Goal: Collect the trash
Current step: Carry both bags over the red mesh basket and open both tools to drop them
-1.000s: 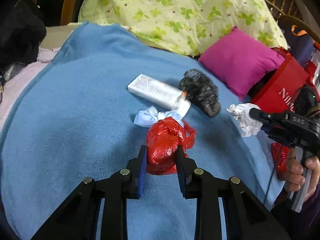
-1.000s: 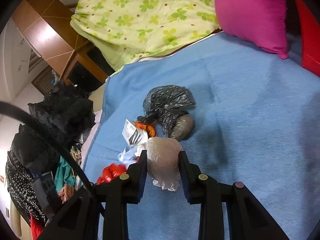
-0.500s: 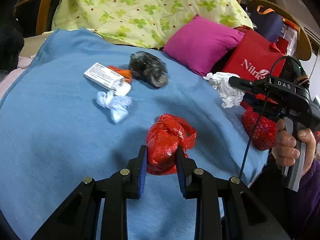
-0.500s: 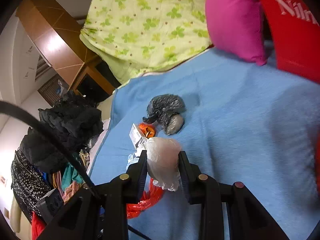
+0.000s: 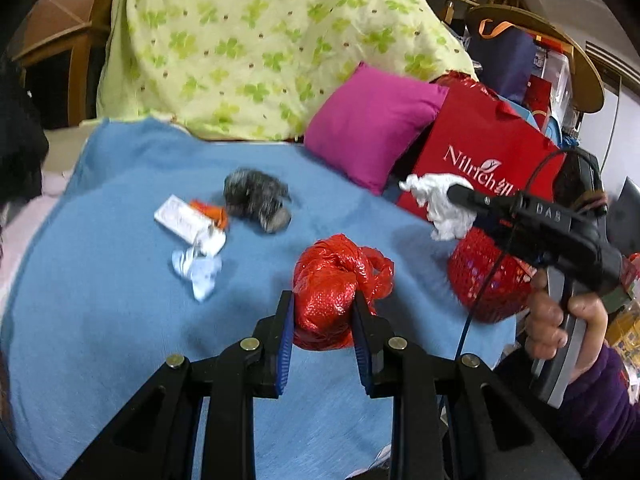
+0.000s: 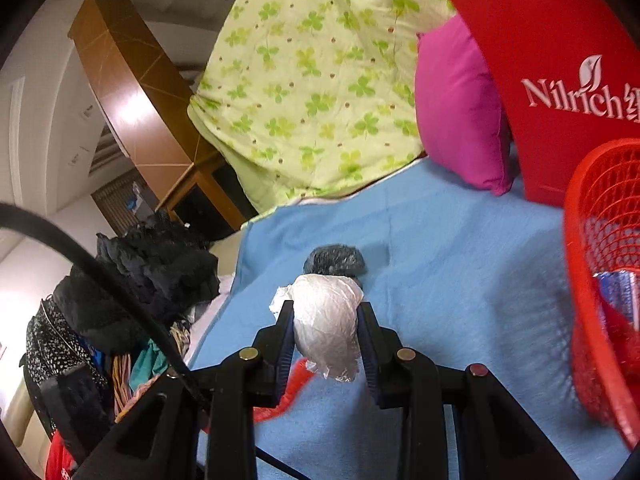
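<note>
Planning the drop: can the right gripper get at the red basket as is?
Probably yes. The right gripper, shut on the white wad, sits just beside the red mesh basket, whose open mouth faces it, with only bare blue blanket between.

basket (image 6: 592,280) right of blanket (image 6: 460,248), cushion (image 6: 456,108) behind

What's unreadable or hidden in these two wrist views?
- Red mesh basket: cut off by the right wrist view's edge; contents partly seen.
- Black bag: right view, lower part behind the white wad in the right claw.
- White packet: left view, print too small and blurred.
- Red bag underside: hidden by left claw.
</note>
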`<state>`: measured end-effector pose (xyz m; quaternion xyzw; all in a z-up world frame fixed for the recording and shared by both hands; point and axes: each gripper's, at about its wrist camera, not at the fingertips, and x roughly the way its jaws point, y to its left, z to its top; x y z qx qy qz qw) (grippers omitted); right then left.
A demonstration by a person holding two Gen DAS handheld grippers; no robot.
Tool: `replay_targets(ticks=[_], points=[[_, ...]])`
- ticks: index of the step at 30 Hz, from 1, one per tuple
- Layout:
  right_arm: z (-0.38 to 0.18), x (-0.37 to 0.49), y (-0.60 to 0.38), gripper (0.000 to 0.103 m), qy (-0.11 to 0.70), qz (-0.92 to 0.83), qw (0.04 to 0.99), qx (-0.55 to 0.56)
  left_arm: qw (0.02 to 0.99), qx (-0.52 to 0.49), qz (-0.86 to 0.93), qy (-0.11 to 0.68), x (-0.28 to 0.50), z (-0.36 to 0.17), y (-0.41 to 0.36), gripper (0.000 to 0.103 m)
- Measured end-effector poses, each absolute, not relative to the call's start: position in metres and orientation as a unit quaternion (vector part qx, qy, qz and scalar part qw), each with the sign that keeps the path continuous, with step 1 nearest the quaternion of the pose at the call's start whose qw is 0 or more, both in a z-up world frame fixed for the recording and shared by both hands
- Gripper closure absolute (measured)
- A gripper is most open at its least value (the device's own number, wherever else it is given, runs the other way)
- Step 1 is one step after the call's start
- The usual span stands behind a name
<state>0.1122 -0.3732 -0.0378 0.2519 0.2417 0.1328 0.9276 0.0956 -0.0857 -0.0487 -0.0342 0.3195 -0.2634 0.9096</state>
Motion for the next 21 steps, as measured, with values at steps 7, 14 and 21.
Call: replay_targets(ticks=[7,14,21], points=[[-0.025,0.091,-0.39,0.071,0.216,0.121,0.941,0.233,0.915,-0.017,-0.248,0.318,0.092,-0.027,-0.115,0.074],[-0.017,0.073,-0.418,0.071,0.212,0.086,0.942,0.246,0.917,-0.001,-0.261,0.302,0.085,0.002,-0.146,0.074],[0.012,0.031,-0.451,0.071,0.192,0.043,0.947,0.253,0.911,0.018,-0.286,0.295,0.082,0.021,-0.178,0.074]])
